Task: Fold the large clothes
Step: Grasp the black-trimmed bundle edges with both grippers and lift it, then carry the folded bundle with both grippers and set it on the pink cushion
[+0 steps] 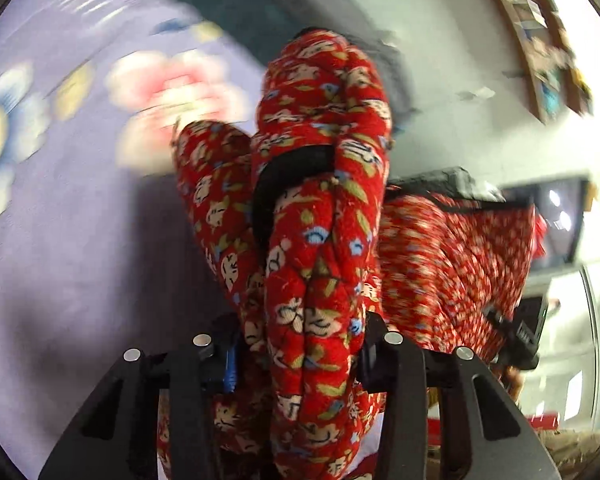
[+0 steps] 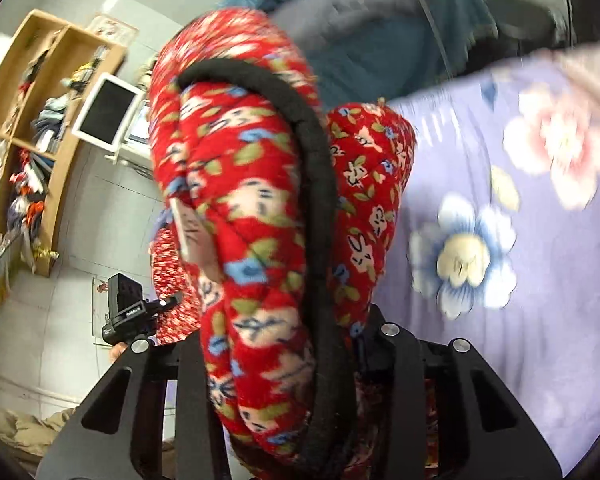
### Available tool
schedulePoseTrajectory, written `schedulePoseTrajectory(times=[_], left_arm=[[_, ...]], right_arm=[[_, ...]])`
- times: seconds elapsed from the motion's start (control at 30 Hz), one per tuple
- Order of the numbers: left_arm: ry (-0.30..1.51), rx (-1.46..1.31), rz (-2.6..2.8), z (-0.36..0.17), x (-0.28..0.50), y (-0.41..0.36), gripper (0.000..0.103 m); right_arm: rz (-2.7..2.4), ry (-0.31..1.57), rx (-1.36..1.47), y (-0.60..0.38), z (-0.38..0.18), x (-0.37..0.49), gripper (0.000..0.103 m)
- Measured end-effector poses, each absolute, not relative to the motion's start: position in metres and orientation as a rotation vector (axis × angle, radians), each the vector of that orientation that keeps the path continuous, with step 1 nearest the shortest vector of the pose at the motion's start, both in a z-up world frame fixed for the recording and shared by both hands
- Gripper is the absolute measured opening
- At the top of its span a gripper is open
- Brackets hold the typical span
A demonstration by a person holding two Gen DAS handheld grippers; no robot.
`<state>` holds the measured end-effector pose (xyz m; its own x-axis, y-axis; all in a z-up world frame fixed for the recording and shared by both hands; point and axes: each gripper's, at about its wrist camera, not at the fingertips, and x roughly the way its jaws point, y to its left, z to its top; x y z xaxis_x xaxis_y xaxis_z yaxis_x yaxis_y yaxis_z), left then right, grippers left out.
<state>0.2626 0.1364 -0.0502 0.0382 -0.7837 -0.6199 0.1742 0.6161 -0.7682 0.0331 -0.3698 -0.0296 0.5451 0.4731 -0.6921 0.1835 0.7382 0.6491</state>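
Observation:
A thick red quilted garment [image 1: 320, 200] with a flower print and black trim bunches up between the fingers of my left gripper [image 1: 300, 344], which is shut on it. In the right wrist view the same garment [image 2: 240, 200] fills my right gripper [image 2: 284, 340], whose pads also press on a padded fold with the black trim [image 2: 320, 184] running through it. The cloth hangs above a lilac flowered bedsheet [image 1: 60, 200]. A span of the garment [image 1: 452, 264] stretches toward the other gripper [image 1: 516, 340]. The fingertips are hidden by fabric.
The lilac bedsheet [image 2: 520, 320] covers the bed to the right. Grey and teal clothes [image 2: 380, 20] lie at its far end. A wooden shelf [image 2: 32, 120] with clutter and a white-framed screen [image 2: 104, 116] stand by the tiled floor [image 2: 60, 320].

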Motion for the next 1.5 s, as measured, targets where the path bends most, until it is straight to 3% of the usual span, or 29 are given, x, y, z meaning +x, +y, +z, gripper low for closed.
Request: schedulePoseTrajectory(times=[0.27,0.47,0.67,0.9,1.03,1.13,1.2,1.37,1.5], left_arm=[[1.129,-0.589,-1.096,0.075,0.242,0.016,0.040],[1.035,-0.470,-1.370,0.167,0.184,-0.170,0.041],[1.046,-0.375,-1.547,0.199,0.096,-0.374,0.043],[1.231,-0.202,-1.562,0.152,0.018,-0.556,0.045],[1.320,-0.186,-1.422,0.110,0.029,-0.578,0.053],[1.321,-0.143,-1.343,0.090,0.045,-0.570,0.066],[1.255,-0.024,-1.268,0.092,0.038,-0.575,0.088],[1.193,0.050,-1.188,0.100,0.035,-0.570,0.098],[1.103,0.088,-1.126,0.141,0.028,-0.546,0.097]], right_arm=[[0.100,0.760,0.689,-0.467,0.122,-0.047,0.038],[-0.063,0.547,0.701,-0.595,0.199,-0.190,0.039],[-0.246,0.389,0.769,-0.733,0.221,-0.349,0.040],[-0.460,0.337,0.980,-0.858,0.158,-0.499,0.041],[-0.500,0.305,1.164,-0.896,0.087,-0.535,0.045],[-0.489,0.234,1.362,-0.911,0.021,-0.540,0.055],[-0.484,0.228,1.378,-0.914,0.001,-0.532,0.059],[-0.528,0.256,1.346,-0.921,0.008,-0.525,0.072],[-0.610,0.276,1.327,-0.909,0.021,-0.534,0.080]])
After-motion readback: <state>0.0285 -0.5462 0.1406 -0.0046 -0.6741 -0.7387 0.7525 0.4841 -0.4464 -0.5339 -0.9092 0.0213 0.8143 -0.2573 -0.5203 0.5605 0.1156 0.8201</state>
